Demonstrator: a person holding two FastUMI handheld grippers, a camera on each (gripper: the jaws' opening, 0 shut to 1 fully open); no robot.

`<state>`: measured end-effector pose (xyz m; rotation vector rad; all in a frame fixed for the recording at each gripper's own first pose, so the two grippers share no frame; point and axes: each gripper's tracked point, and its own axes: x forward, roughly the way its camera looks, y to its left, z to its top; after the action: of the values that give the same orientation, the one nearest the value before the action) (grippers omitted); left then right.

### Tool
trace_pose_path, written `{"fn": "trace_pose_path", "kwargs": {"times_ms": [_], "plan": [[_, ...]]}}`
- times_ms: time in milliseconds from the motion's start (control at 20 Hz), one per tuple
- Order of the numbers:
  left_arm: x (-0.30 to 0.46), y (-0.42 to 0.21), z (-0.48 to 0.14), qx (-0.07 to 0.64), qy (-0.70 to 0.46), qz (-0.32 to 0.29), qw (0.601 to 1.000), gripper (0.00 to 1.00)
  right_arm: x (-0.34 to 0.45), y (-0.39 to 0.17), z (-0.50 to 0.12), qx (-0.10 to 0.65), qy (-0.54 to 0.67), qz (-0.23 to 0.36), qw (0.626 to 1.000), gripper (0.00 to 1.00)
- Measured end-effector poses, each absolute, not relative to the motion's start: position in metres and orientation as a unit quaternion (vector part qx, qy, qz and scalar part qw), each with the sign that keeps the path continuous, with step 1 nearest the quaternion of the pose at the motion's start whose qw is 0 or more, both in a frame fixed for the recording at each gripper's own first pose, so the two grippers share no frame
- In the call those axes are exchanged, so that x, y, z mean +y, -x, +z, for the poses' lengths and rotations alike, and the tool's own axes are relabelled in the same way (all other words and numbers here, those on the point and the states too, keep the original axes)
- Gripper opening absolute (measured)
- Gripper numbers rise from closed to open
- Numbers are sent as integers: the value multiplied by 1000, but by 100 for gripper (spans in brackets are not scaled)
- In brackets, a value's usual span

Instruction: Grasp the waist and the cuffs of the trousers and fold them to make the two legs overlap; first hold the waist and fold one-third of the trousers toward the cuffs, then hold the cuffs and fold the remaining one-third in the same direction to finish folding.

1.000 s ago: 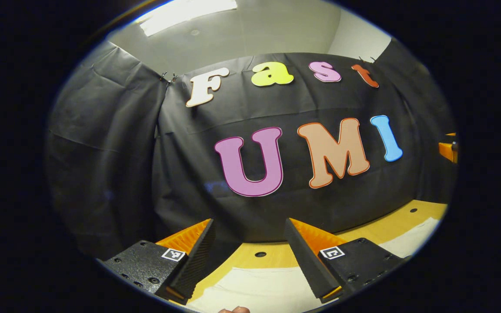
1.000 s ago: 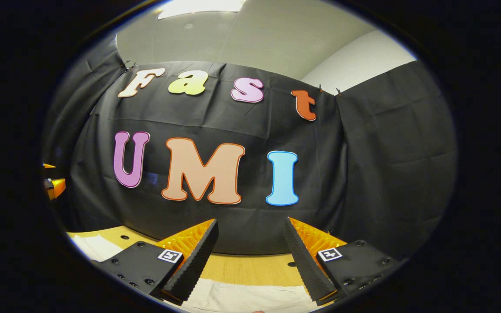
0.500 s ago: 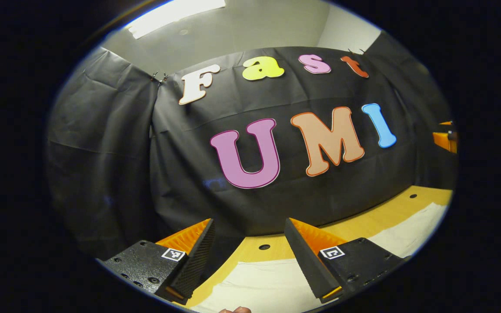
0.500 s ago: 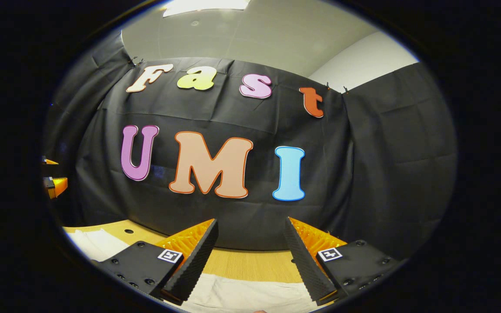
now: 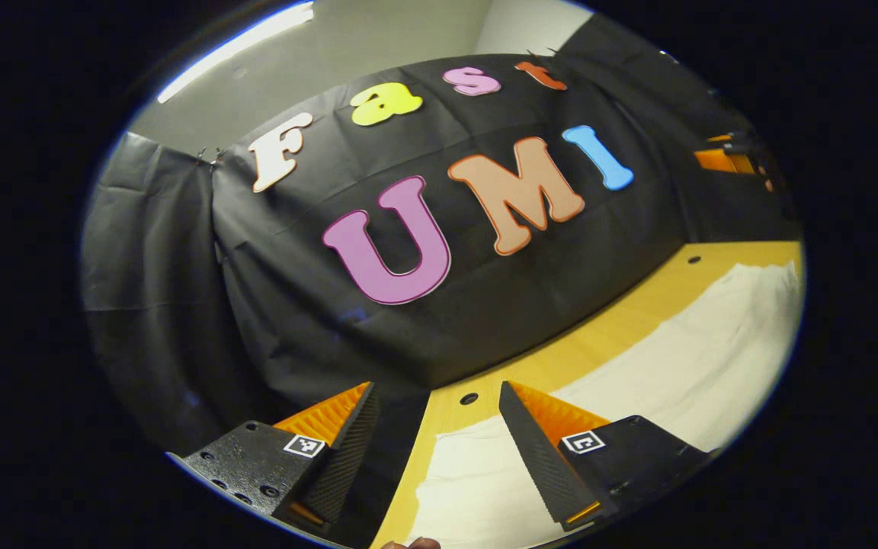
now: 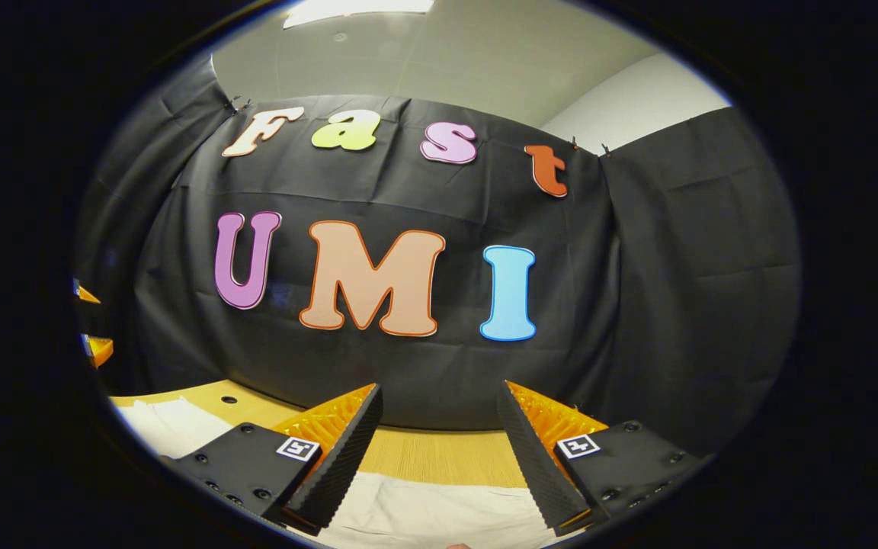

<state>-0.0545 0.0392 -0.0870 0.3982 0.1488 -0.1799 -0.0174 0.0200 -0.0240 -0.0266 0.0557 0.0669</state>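
1. While the left hand-held gripper (image 5: 435, 450) hangs tilted above the wooden bench (image 5: 561, 354), its fingers stand wide apart with nothing between them.
2. White trousers (image 5: 675, 366) lie flat on the bench, stretching from beneath this gripper toward the right edge of the left gripper view.
3. The right hand-held gripper (image 6: 439, 450) is likewise spread wide and empty, hanging over the trousers (image 6: 424, 515).
4. Black cloth (image 6: 675, 290) walls the booth behind.
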Motion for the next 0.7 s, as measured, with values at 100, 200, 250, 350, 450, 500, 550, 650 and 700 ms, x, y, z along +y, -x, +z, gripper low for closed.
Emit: {"fn": "trace_pose_path", "kwargs": {"times_ms": [100,200,250,350,450,500,550,650,700], "plan": [[39,63,-107,93,-225,-116,963,96,21,18,-28,33,11,34,999,97],[36,73,-125,114,-248,-138,952,96,23,20,-32,38,10,34,999,97],[36,78,-136,123,-259,-147,947,96,23,21,-35,39,10,35,999,97],[35,91,-158,147,-278,-169,934,96,23,22,-37,40,12,33,999,98],[34,104,-177,165,-291,-192,923,100,22,25,-39,42,14,33,998,98],[36,109,-188,177,-300,-199,916,96,21,26,-40,44,15,31,998,97],[39,113,-197,187,-309,-207,909,96,20,28,-43,46,15,30,998,97],[47,125,-218,212,-328,-221,894,97,16,31,-48,52,13,26,998,97],[48,129,-229,224,-338,-229,885,97,14,31,-51,57,14,21,998,97]]}}
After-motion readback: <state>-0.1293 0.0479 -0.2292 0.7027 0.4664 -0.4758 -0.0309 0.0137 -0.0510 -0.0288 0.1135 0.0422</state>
